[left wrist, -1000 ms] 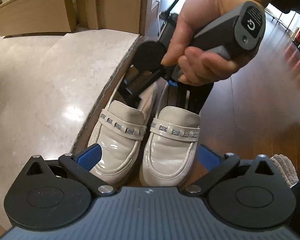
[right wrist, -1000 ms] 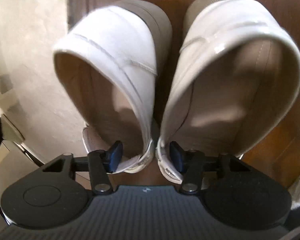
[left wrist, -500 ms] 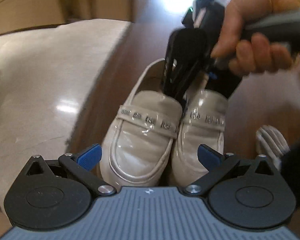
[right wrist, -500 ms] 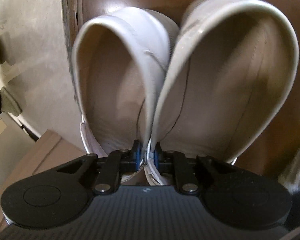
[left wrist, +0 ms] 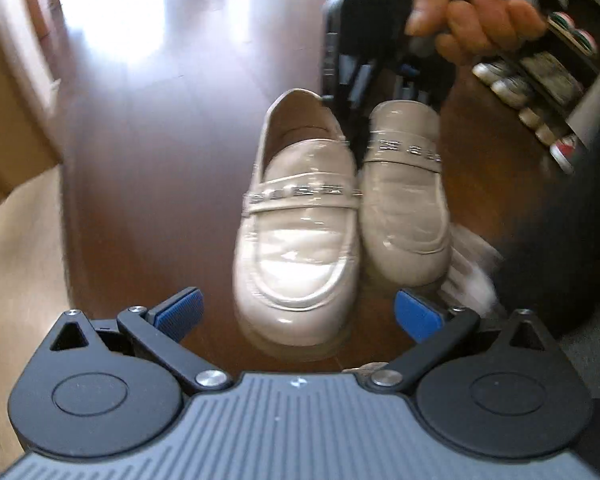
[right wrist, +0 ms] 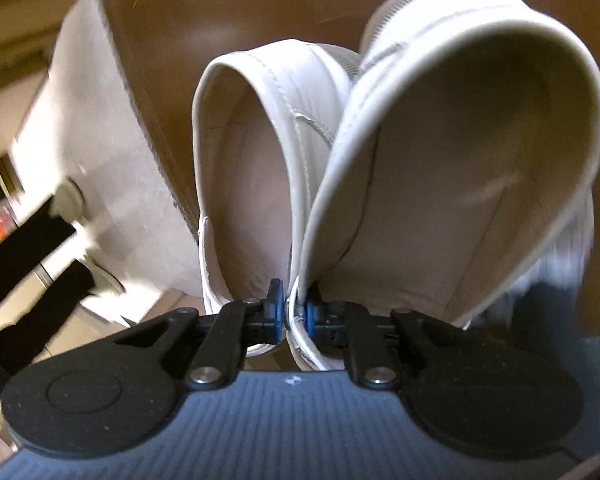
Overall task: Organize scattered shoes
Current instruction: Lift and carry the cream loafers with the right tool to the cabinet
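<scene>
A: Where are the loafers right now?

B: Both cream patent shoes hang together off the wooden floor, toes pointing toward the left camera, heels up under the right gripper.

A: How is it carrying two at once?

B: Its pads are pressed together on the two inner heel edges, where the shoes touch. Pinching that shared seam lets one gripper lift the pair as a unit, so they stay matched.

A: And the hand above them?

B: That hand grips the right gripper's handle, blurred, at the top of the left view.

A: What is the left gripper doing?

B: Its blue pads are spread wide and hold nothing; it sits just below the toes, perhaps ready to steady them.

A: Anything around?

B: A pale stone floor area borders the wood, and a rack with cans stands at right. Where the pair is headed, I cannot tell.
</scene>
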A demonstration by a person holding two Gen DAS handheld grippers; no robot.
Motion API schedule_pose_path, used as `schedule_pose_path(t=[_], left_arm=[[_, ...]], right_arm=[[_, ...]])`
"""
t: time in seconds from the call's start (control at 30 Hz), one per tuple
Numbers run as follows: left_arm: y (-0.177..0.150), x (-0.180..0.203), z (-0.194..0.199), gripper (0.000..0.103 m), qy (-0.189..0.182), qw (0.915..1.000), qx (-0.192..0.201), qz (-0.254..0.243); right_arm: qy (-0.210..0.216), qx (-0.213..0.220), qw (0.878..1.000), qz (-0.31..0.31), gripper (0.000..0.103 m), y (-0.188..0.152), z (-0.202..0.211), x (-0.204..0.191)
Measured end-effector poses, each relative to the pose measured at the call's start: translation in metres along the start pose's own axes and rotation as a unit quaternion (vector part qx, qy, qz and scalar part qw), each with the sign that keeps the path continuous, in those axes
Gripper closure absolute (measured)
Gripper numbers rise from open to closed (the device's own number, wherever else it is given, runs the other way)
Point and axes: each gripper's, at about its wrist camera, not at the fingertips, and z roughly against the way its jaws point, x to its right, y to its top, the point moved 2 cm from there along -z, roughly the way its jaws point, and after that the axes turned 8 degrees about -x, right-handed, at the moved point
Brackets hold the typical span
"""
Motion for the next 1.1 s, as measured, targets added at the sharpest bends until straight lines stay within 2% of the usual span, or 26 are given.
schedule_pose_path(t=[0.17, 0.27, 0.33, 0.4, 0.5, 0.6, 0.67, 0.7, 0.8, 0.87, 0.9, 0.93, 0.97, 1.03, 1.1], left_arm=[[0.017, 0.059, 0.005, 0.0, -0.008, 0.9973, -0.011, -0.072], [0.024, 0.106, 0.011, 0.0, -0.016, 0.9922, -0.016, -0.122], [0.027, 0.135, 0.014, 0.0, -0.019, 0.9886, -0.022, -0.148], [0.03, 0.171, 0.01, 0.0, -0.041, 0.9812, -0.027, -0.187], [0.034, 0.227, 0.004, 0.0, -0.076, 0.9656, -0.034, -0.246], [0.038, 0.283, -0.001, 0.0, -0.111, 0.9451, -0.04, -0.305], [0.04, 0.319, -0.005, 0.0, -0.134, 0.9287, -0.045, -0.343], [0.041, 0.328, -0.007, 0.0, -0.139, 0.9243, -0.044, -0.353], [0.047, 0.396, -0.027, 0.0, -0.179, 0.8891, -0.037, -0.42], [0.043, 0.438, -0.043, 0.0, -0.195, 0.867, -0.037, -0.457], [0.041, 0.452, -0.05, 0.0, -0.199, 0.859, -0.037, -0.47], [0.04, 0.477, -0.061, 0.0, -0.206, 0.8475, -0.036, -0.488], [0.039, 0.505, -0.073, 0.0, -0.215, 0.8349, -0.034, -0.505], [0.032, 0.556, -0.098, 0.0, -0.226, 0.8167, -0.031, -0.53], [0.02, 0.591, -0.12, 0.0, -0.232, 0.8004, -0.032, -0.552]], right_arm=[[0.054, 0.021, 0.998, -0.036, 0.094, -0.036, 0.009, 0.068], [0.095, 0.035, 0.993, -0.058, 0.094, -0.052, -0.015, 0.103], [0.123, 0.048, 0.989, -0.071, 0.094, -0.073, -0.015, 0.139], [0.15, 0.062, 0.983, -0.088, 0.094, -0.091, -0.022, 0.17], [0.195, 0.087, 0.969, -0.127, 0.094, -0.127, -0.034, 0.23], [0.237, 0.118, 0.948, -0.179, 0.094, -0.161, -0.046, 0.291], [0.27, 0.145, 0.926, -0.218, 0.094, -0.189, -0.057, 0.337], [0.287, 0.161, 0.914, -0.237, 0.094, -0.203, -0.062, 0.36], [0.333, 0.208, 0.874, -0.286, 0.094, -0.244, -0.072, 0.429], [0.353, 0.23, 0.853, -0.306, 0.094, -0.264, -0.079, 0.462], [0.365, 0.243, 0.841, -0.318, 0.094, -0.277, -0.084, 0.485], [0.378, 0.258, 0.825, -0.332, 0.094, -0.292, -0.09, 0.514], [0.384, 0.266, 0.816, -0.34, 0.094, -0.301, -0.094, 0.532], [0.394, 0.284, 0.796, -0.361, 0.094, -0.32, -0.106, 0.58], [0.4, 0.298, 0.779, -0.38, 0.094, -0.336, -0.121, 0.634]])
